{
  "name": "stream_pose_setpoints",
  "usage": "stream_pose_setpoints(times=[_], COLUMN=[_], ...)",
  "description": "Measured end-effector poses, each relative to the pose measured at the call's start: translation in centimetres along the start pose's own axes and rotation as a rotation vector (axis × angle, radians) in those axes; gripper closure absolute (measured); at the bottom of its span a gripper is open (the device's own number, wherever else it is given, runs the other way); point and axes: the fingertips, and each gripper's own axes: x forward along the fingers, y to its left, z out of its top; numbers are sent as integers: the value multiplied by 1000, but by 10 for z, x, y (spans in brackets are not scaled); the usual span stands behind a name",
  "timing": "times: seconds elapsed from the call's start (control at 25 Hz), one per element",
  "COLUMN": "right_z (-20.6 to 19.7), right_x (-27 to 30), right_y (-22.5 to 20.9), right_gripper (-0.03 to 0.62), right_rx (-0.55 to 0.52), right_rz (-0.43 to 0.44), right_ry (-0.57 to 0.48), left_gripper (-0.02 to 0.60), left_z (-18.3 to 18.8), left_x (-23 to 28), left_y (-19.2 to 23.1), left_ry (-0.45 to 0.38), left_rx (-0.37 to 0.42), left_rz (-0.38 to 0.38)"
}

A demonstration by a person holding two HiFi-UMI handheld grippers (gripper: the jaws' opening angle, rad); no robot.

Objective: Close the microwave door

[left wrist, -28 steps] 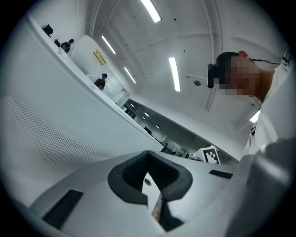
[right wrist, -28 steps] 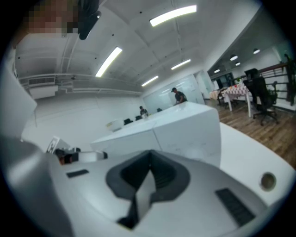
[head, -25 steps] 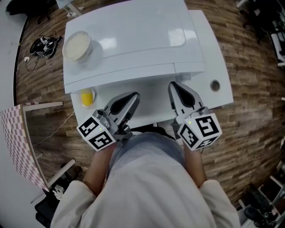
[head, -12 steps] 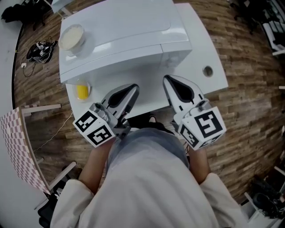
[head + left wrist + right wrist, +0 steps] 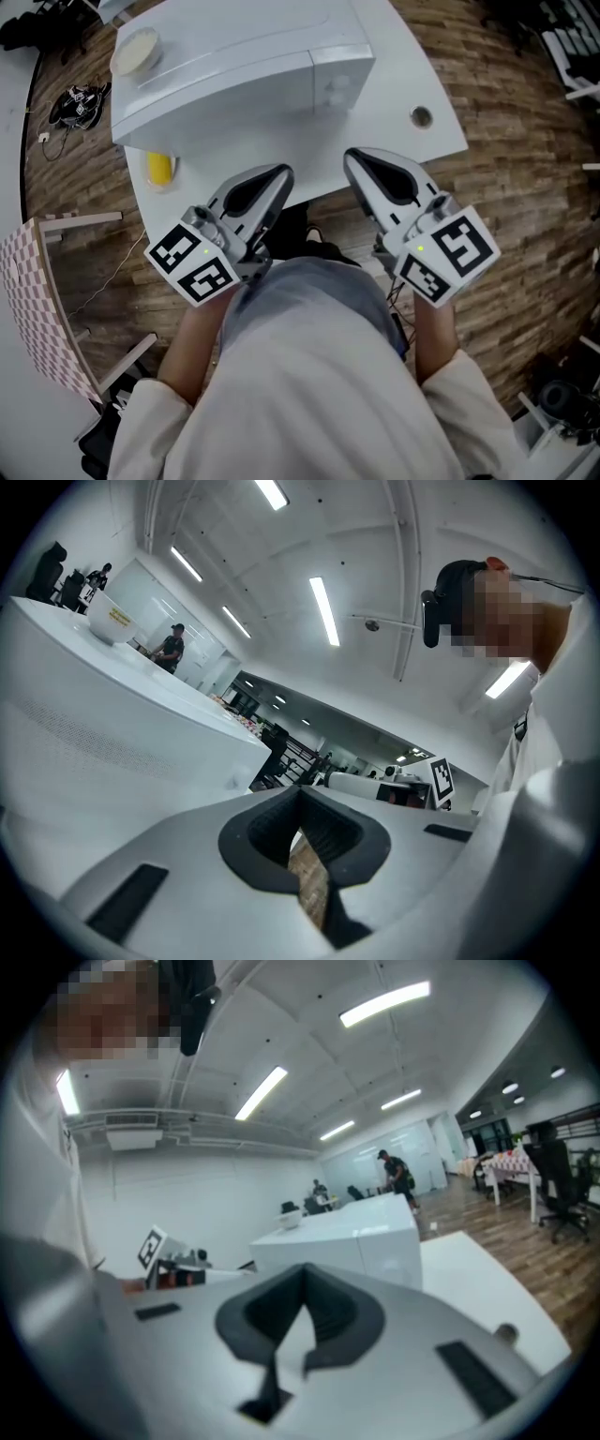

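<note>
Head view: the white microwave (image 5: 234, 70) stands on a white table (image 5: 412, 70), its front turned toward the person, and the microwave door (image 5: 225, 98) lies flush with the front. A pale bowl (image 5: 136, 49) sits on the microwave's top at its far left corner. A yellow object (image 5: 159, 169) stands on the table just beside the microwave's left end; what it is cannot be told. A round cable hole (image 5: 421, 116) shows in the tabletop to the right. The left gripper (image 5: 279, 175) and the right gripper (image 5: 356, 159) hover over the table's near edge, both pointing at the microwave and apart from it. Each comes to a closed point.

Left gripper view: the left gripper's jaws meet at their tips with nothing between them; wood floor (image 5: 309, 883) shows through the slit lower down. The microwave fills the left side, with the bowl on top.

Right gripper view: the right gripper's jaws also touch at the tips and are empty. Beyond them stand the microwave with its door seam closed, the bowl on top, and the table to the right.
</note>
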Motion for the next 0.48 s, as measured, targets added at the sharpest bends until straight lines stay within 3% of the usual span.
stream_pose_setpoints(times=[0.48], right_z=[-9], right_x=[-15], right_y=[21], right_gripper=[571], right_rx=[-5], right_rz=[42], right_ry=[-3], left_gripper=[568], left_z=[-10], left_x=[-21], left_y=[-9], left_ry=[-21], left_rx=[-22], left_rz=[40])
